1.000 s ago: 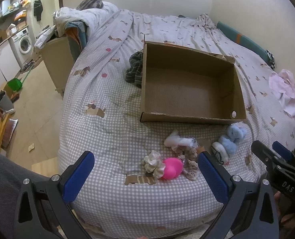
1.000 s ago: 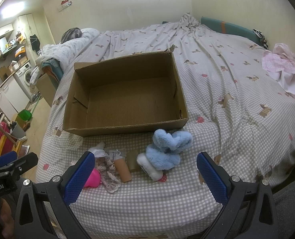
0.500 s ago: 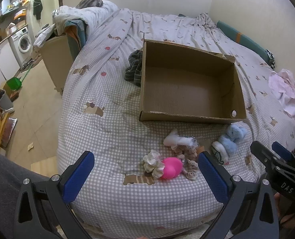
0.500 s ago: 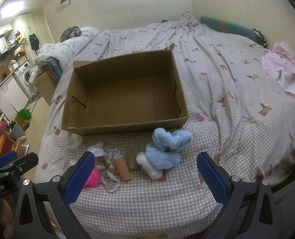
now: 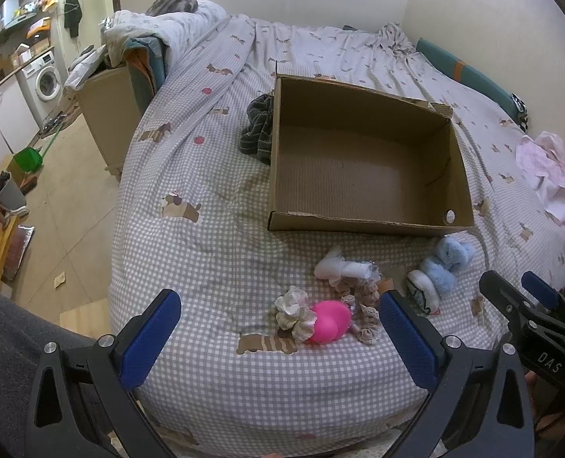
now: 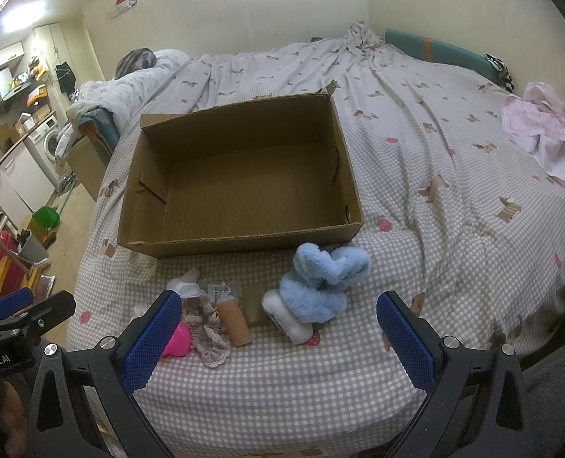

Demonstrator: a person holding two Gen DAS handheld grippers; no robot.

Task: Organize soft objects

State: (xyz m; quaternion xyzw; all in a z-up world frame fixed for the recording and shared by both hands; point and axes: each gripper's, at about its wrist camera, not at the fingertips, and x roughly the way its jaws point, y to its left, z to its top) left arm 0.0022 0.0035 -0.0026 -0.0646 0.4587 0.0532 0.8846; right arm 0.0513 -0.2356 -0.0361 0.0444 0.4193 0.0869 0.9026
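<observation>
An empty cardboard box lies open on the bed. In front of it sits a row of soft things: a blue fluffy slipper, a pink ball-like toy, a cream scrunchie, a lace scrunchie, a white bundle and a tan roll. My left gripper is open and empty above the near bed edge, just short of the pink toy. My right gripper is open and empty, short of the slipper.
A dark striped cloth lies left of the box. Pink clothes lie at the bed's right side. A nightstand with piled bedding stands left of the bed, with bare floor beside it.
Both views have shifted only slightly; the left gripper has drifted a little. Nothing was taken hold of and the objects have not moved.
</observation>
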